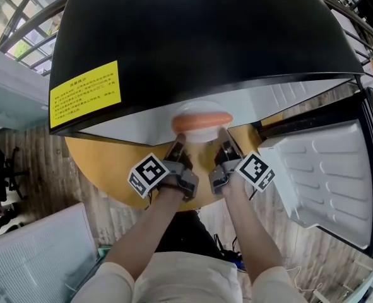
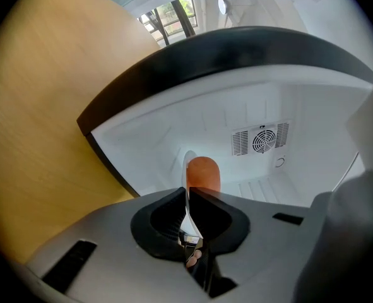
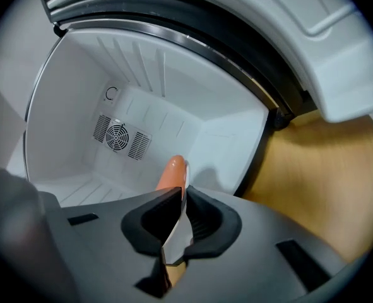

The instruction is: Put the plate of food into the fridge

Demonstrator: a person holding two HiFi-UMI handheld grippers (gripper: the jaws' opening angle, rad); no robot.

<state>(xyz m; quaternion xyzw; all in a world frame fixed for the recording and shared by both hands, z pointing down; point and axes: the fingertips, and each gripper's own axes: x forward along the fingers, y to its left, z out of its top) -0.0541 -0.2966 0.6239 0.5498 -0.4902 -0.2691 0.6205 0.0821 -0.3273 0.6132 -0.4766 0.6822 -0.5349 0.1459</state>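
Note:
A white plate (image 1: 202, 131) carrying an orange sausage (image 1: 202, 120) hangs at the mouth of the black mini fridge (image 1: 192, 36). My left gripper (image 1: 178, 145) is shut on the plate's left rim and my right gripper (image 1: 224, 139) is shut on its right rim. In the left gripper view the plate's thin edge (image 2: 186, 202) runs between the jaws, with the sausage (image 2: 202, 173) beyond. The right gripper view shows the plate edge (image 3: 177, 229) pinched the same way and the sausage (image 3: 171, 172) ahead, inside the white fridge cavity (image 3: 154, 115).
The fridge door (image 1: 328, 175) stands swung open to the right, its white inner liner facing up. The fridge sits on a round wooden table (image 1: 104, 163). A fan grille (image 2: 260, 139) marks the cavity's back wall. Window frames (image 1: 16, 17) lie at the far left.

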